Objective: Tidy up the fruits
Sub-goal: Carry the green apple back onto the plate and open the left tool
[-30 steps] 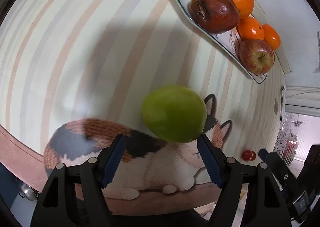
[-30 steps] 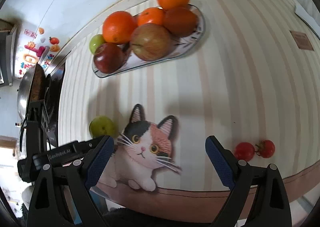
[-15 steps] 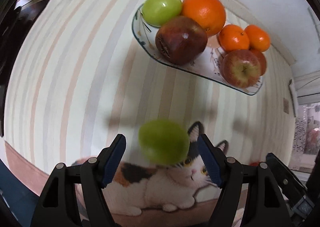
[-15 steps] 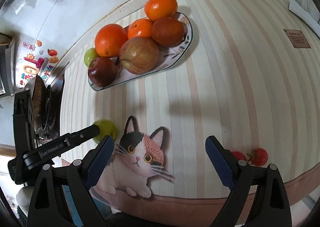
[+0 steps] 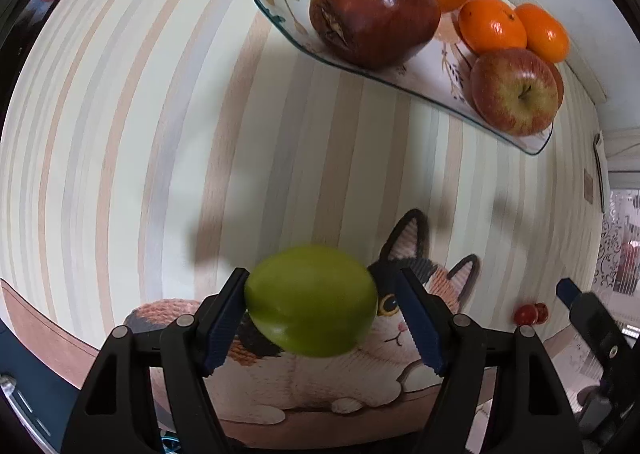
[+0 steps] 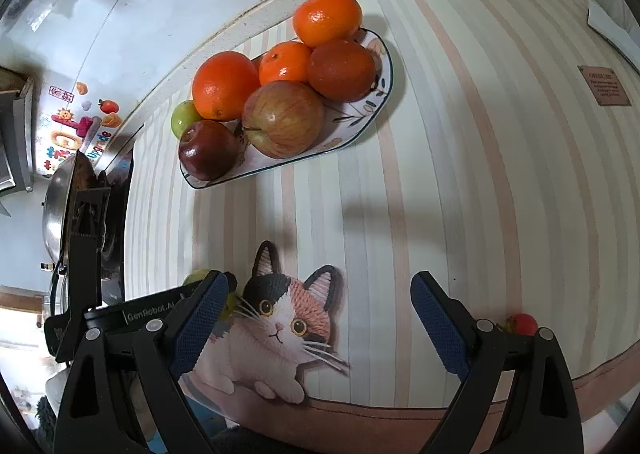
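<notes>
Left gripper (image 5: pixel 322 320) wide apart around green fruit (image 5: pixel 311 301) at lower centre, left pad touching; clench squarely before lifting toward plate (image 5: pixel 436 81) upper right; right gripper (image 6: pixel 318 324) released, empty.

Both my claws spread wide, side by side

My left claw (image 5: pixel 322 318) has its blue-padded fingers (image 5: pixel 222 320) parted, the left pad touching a green fruit (image 5: pixel 311 312), the right pad just clear of it. My right claw (image 6: pixel 318 324) hangs with its fingers (image 6: pixel 438 324) wide apart and nothing between them; my left claw's black body shows at its left.
</notes>
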